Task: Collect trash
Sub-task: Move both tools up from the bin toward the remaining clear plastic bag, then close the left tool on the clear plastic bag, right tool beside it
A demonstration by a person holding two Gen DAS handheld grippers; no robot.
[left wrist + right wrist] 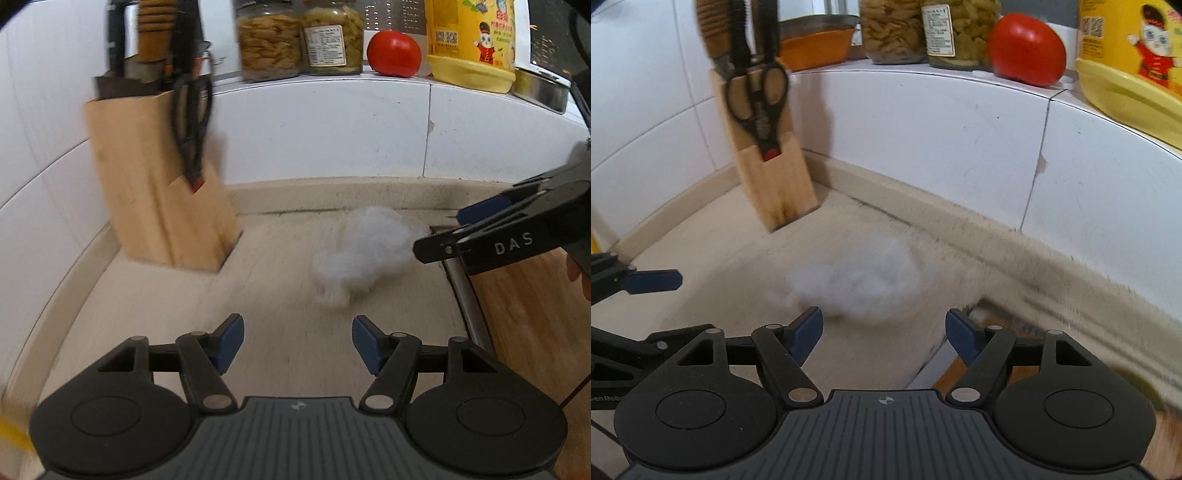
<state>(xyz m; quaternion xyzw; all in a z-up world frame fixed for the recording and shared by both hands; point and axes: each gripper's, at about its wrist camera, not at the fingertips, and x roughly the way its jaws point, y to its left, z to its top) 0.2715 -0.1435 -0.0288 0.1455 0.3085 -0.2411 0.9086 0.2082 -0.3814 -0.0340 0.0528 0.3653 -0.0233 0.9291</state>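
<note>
- White fluffy wad lies on the table, ahead of both claws.
- Left claw gapes wide, empty; its view alone shows a wooden board.
- Right claw wide, empty; only its view shows an orange bowl.

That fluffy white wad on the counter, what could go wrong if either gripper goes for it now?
1. The fluffy white wad is loose and wispy; open fingers may pinch only a tuft and tear it.
2. The left gripper and right gripper both point at it from close by; they might collide.
3. The wooden knife block with black scissors stands just beyond; overshooting might knock it.
</note>
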